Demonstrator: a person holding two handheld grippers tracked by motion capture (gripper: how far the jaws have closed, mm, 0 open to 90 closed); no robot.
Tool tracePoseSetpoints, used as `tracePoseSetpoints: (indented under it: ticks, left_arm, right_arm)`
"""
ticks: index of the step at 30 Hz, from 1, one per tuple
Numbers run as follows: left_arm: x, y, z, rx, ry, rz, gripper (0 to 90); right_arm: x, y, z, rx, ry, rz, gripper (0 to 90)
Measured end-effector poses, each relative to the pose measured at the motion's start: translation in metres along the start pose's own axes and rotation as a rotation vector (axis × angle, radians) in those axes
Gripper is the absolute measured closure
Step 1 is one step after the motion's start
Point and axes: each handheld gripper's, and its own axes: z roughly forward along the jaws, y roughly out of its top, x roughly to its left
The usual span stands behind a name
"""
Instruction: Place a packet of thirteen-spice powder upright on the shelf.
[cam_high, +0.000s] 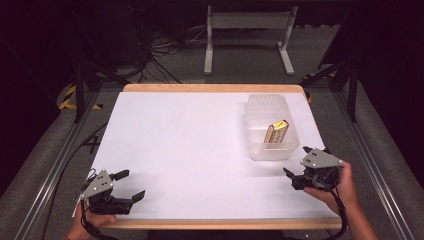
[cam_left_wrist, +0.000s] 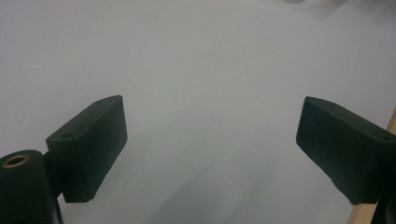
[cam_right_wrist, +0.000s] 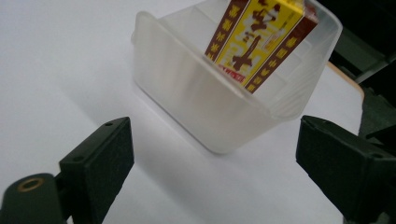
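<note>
At the right of the high view, a yellow-and-brown packet (cam_high: 276, 132) leans inside a translucent plastic tub (cam_high: 260, 150) on the white bench (cam_high: 190, 145) — probably light and crushable, best pinched across its flat faces — while the left claw (cam_high: 129, 185) and right claw (cam_high: 297, 162) both gape empty.

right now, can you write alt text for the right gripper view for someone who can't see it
A translucent plastic container sits on a white table just ahead of the right gripper, whose two black jaws stand wide apart with nothing between them. A yellow and brown printed box leans tilted inside the container, its top rising above the rim.
</note>
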Motion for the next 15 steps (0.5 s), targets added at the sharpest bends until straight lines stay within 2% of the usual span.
tracePoseSetpoints:
  ticks: [6,8,12,14,15]
  left_arm:
    - [-0.001,-0.001,0.0,0.005,0.0,0.002,9.6]
    - [-0.002,-0.001,0.0,0.006,-0.003,-0.001,9.6]
    - [-0.001,-0.001,0.001,0.007,-0.002,0.003,9.6]
    - [-0.001,-0.001,0.001,0.01,-0.003,0.004,9.6]
    - [-0.001,-0.001,0.001,0.009,-0.003,0.004,9.6]
  right_arm:
    - [0.001,-0.017,0.007,0.032,0.003,0.025,11.6]
    - [0.001,-0.025,0.009,0.029,0.002,0.043,11.4]
    - [0.001,-0.034,0.011,0.019,-0.005,0.049,11.3]
    - [-0.001,-0.041,0.012,0.011,0.002,0.074,11.0]
    - [-0.001,-0.045,0.012,0.006,-0.012,0.088,10.2]
